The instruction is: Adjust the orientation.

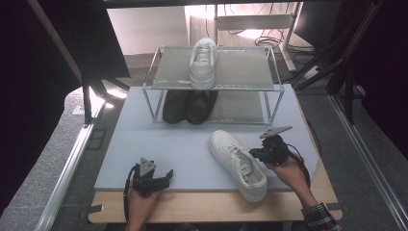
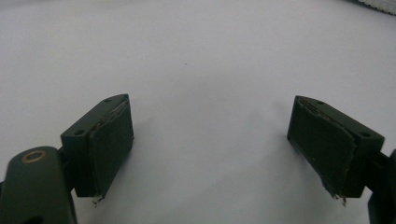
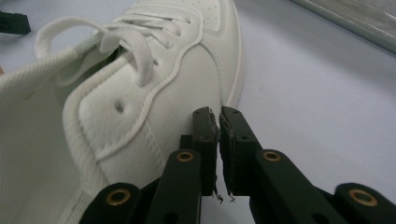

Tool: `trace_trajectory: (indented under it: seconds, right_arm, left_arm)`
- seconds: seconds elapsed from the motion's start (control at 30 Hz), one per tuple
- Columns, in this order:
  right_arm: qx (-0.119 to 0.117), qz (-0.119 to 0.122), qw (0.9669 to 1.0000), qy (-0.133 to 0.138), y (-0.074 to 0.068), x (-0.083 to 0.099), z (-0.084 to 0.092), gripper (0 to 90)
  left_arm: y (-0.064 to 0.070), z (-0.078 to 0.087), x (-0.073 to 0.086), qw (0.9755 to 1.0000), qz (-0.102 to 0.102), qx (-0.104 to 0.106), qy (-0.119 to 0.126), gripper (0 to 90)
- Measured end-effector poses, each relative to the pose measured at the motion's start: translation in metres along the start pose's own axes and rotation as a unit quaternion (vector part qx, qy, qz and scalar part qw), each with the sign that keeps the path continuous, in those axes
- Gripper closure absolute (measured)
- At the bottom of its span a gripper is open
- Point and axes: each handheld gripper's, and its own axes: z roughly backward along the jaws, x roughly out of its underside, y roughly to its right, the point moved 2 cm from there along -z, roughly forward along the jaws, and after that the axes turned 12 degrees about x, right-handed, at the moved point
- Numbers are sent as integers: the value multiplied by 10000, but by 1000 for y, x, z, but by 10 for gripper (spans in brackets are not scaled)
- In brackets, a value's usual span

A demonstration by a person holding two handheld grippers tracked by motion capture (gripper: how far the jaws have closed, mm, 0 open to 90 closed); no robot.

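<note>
free: bare counter (image 1: 183, 144) ahead of left claw (image 1: 166, 174) | blocked: white shoe (image 1: 238, 163) just beside right claw (image 1: 254, 154) | rear: rack (image 1: 211, 86) with shoes

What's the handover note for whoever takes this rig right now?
Left gripper: open, nothing between the jaws, resting on the mat.
Right gripper: jaws nearly shut, nothing between them, beside the white shoe on the mat.
Done: matching white shoe sits on the rack's top shelf; dark pair below.
Left: probably grip the mat shoe and shelve it beside its mate.
</note>
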Motion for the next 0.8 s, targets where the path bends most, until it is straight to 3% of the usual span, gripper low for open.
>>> trace_trajectory:
  seconds: [0.4, 0.8]
  right_arm:
    - [12, -90, 9999, 115, 8, 15, 26, 665]
    - [-299, -283, 9989, 224, 5, 22, 46, 531]
  left_arm:
    - [0, 0, 0, 10000, -1, -1, 0, 143]
    - [0, 0, 0, 10000, 1, -2, 0, 143]
